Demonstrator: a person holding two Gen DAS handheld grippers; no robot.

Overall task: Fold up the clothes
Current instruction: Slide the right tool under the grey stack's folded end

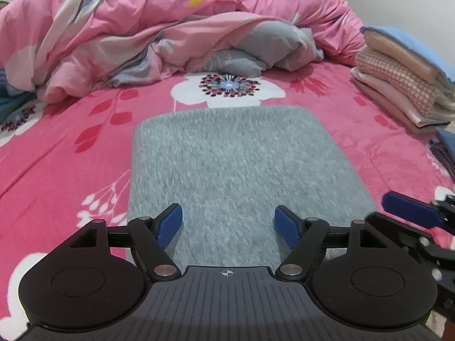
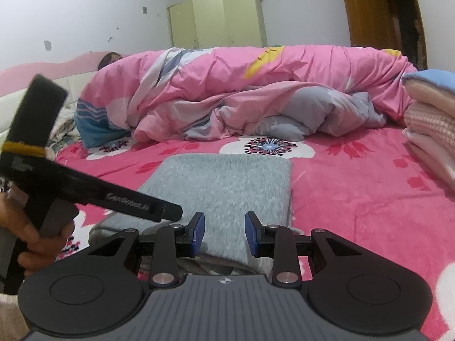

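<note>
The grey garment point(image 1: 241, 170) lies folded into a neat rectangle on the pink sheet point(image 1: 71, 156), flat, at the near middle of the bed, its far edge just short of the white flower point(image 1: 227, 91) printed there. Over its near edge hangs the left gripper point(image 1: 229, 226), jaws spread wide, blue pads point(image 1: 170, 224) clear of the cloth with nothing caught between them. Just to the right, the right gripper point(image 2: 224, 233) sits over the same near edge, jaws set narrower, a gap showing between the pads and no cloth in it. From the right gripper's camera the left tool's black body crosses the left side, and a hand point(image 2: 31, 236) grips its handle. Farther off, a pink duvet point(image 1: 170, 28) is heaped across the far side of the bed, grey lining spilling out at the middle. At the right edge a stack of folded clothes point(image 1: 403, 85) stands well apart from the grey piece, blue on top, peach and checked pink below. Beyond the bed, a pale cupboard point(image 2: 219, 20) stands against the wall and a wooden door point(image 2: 378, 8) is at the far right.
</note>
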